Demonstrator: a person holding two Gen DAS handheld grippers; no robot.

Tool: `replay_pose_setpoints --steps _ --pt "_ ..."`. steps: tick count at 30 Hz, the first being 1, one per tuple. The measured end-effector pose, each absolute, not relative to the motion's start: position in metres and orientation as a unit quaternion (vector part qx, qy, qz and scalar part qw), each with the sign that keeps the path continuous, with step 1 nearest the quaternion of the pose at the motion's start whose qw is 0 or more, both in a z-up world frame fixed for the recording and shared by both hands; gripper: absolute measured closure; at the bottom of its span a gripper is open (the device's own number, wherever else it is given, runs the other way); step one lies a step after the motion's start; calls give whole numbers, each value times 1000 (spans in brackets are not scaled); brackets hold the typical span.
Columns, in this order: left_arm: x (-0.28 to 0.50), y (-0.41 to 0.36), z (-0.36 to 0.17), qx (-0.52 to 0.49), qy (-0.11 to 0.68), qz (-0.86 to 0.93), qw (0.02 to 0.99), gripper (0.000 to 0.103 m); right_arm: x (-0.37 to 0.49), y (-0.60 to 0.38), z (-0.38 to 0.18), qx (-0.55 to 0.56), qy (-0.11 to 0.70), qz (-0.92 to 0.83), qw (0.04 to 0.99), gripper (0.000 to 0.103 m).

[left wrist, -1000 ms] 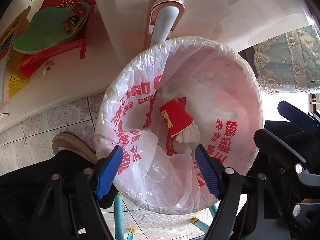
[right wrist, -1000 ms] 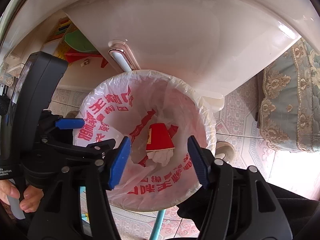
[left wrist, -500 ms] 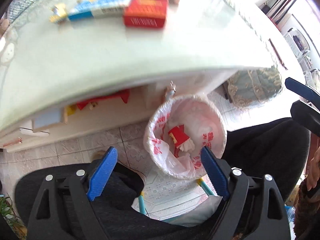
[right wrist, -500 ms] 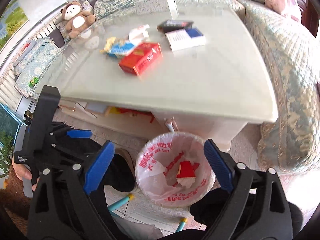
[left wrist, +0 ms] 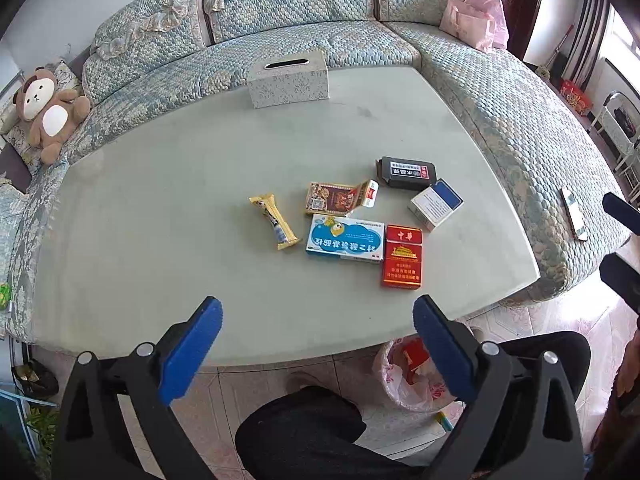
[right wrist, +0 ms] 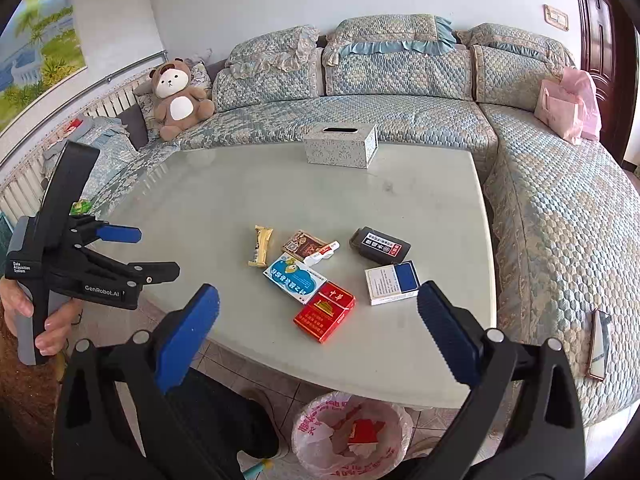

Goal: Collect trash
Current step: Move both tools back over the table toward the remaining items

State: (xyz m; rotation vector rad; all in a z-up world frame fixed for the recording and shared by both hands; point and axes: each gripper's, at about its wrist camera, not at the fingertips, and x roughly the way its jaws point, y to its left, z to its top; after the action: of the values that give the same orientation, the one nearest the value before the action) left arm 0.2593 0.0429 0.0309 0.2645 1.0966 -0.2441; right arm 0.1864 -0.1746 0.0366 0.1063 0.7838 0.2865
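Observation:
Trash lies on the pale table (left wrist: pixel 160 208): a yellow snack wrapper (left wrist: pixel 274 221), a brown packet (left wrist: pixel 330 199), a blue-and-white box (left wrist: pixel 345 238), a red cigarette pack (left wrist: pixel 401 256), a white-and-blue box (left wrist: pixel 436 204) and a black box (left wrist: pixel 405 173). The same items show in the right wrist view, with the red pack (right wrist: pixel 325 312) nearest. A lined bin (right wrist: pixel 352 436) with a red cup (right wrist: pixel 366 432) in it stands on the floor below the table's near edge; it also shows in the left wrist view (left wrist: pixel 408 376). My left gripper (left wrist: pixel 318 346) and right gripper (right wrist: pixel 318 330) are open and empty, above the near edge.
A tissue box (left wrist: pixel 288 79) stands at the table's far side. A curved sofa (right wrist: pixel 400 80) wraps around the table, with a teddy bear (right wrist: pixel 178 100), a pink bag (right wrist: pixel 566 106) and a phone (right wrist: pixel 599 345) on it. My dark-trousered legs (left wrist: pixel 312 432) are below.
Both grippers have risen from just over the bin's mouth to above the table edge and tilted up, so the tabletop and sofa now fill the views. Both stayed open.

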Motion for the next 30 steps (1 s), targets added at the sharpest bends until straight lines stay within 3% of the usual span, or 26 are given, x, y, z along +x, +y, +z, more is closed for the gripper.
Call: replay_pose_setpoints --steps 12,30 --pt "340 60 -27 101 581 -86 803 9 240 -142 -4 57 453 136 879 6" --pt "417 73 -106 75 633 -71 767 9 295 -116 -124 51 579 123 804 6"
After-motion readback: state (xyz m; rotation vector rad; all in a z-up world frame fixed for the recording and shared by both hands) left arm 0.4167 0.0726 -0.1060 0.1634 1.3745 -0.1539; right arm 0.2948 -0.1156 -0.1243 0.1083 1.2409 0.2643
